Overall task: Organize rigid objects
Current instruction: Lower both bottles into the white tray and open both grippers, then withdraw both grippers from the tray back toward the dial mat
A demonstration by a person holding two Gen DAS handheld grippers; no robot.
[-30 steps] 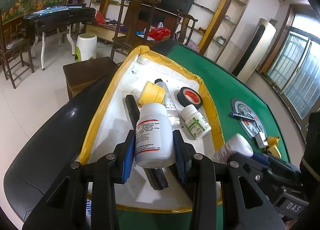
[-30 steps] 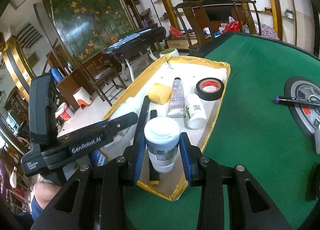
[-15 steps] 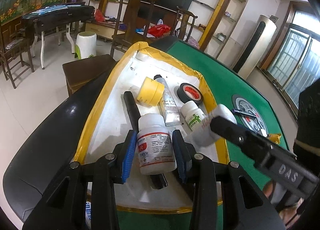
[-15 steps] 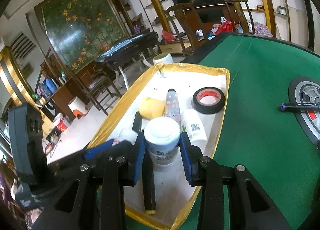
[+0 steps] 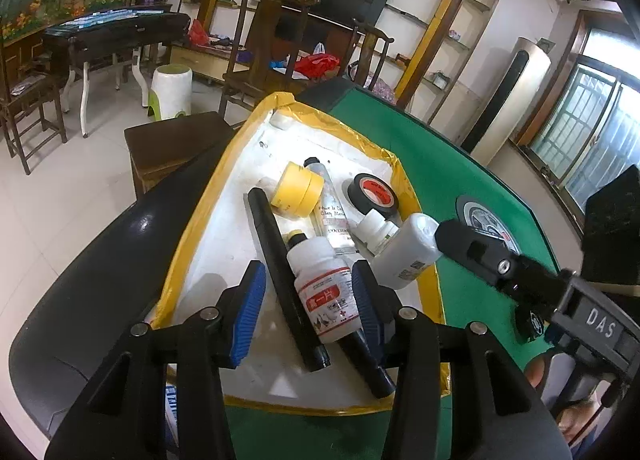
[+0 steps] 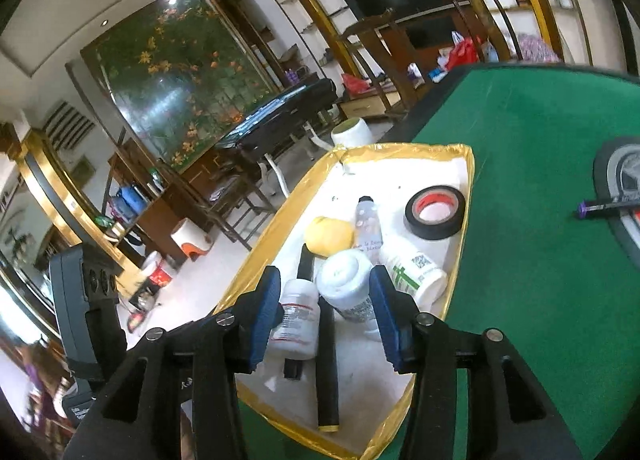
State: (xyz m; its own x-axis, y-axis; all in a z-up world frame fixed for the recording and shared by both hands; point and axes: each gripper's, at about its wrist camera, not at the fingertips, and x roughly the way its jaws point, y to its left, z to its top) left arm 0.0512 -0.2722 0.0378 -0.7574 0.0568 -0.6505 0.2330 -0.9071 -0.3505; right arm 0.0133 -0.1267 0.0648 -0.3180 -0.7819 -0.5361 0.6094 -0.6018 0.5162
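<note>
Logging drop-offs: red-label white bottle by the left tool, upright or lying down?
Lying down. The red-label bottle rests on its side in the yellow-edged tray, across a black stick, cap pointing away; the left tool stands open around it.

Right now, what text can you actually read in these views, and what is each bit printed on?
"DAS": on the right gripper's body.
"L'OCCITANE", partly covered: on the clear tube in the tray.
Red-labelled white bottle: print too small.
Green-cross bottle: code square, unreadable.
Barcode bottle: unreadable.
</note>
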